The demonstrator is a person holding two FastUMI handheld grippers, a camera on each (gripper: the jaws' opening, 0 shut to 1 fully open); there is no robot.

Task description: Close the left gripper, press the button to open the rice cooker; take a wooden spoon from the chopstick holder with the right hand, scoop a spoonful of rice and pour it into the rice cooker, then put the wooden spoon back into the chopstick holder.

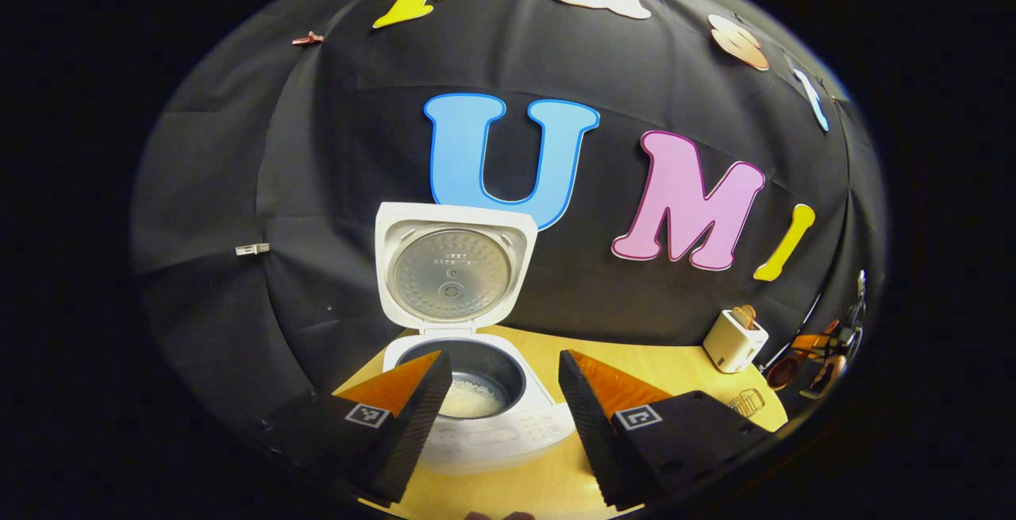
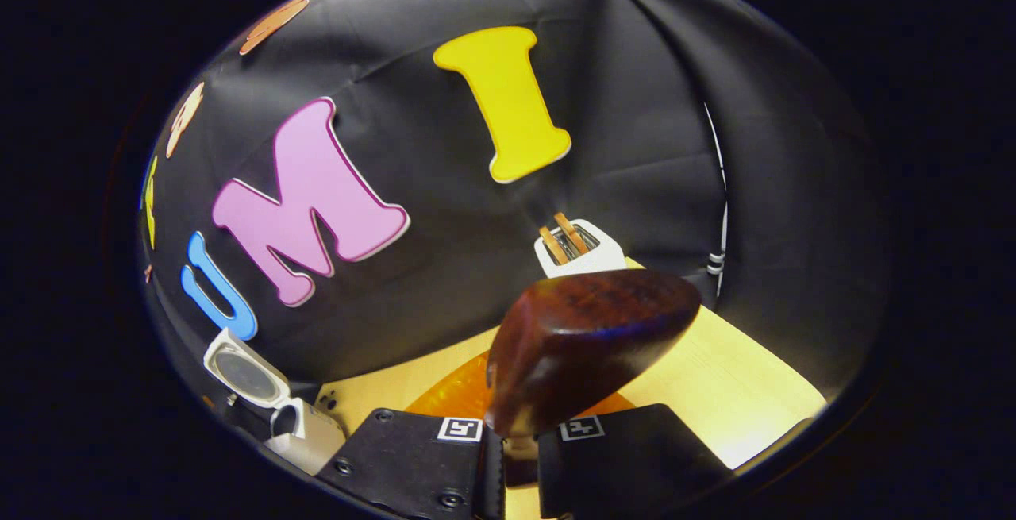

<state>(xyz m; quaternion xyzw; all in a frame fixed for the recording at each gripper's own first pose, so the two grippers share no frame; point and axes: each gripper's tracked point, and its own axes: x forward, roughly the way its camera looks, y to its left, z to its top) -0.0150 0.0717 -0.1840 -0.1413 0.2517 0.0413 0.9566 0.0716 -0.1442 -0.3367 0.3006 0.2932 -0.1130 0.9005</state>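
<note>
Rice cooker (image 1: 468, 393) sits on the table (image 1: 690, 381) with lid up and some rice in the pot; left claw (image 1: 496, 405) hangs spread in front of it, so the button step looks done. Right claw (image 2: 508, 444) is pinched on the wooden spoon (image 2: 583, 337), bowl raised over the table with the white holder (image 2: 578, 250) beyond. Probably mid-carry; can't tell if the spoon is loaded, and next it has to swing left to the open pot.

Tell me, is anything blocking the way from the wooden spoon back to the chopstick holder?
Nothing visible does. In the right gripper view the right gripper holds the wooden spoon upright, and only bare table lies between it and the white chopstick holder at the wall.
</note>
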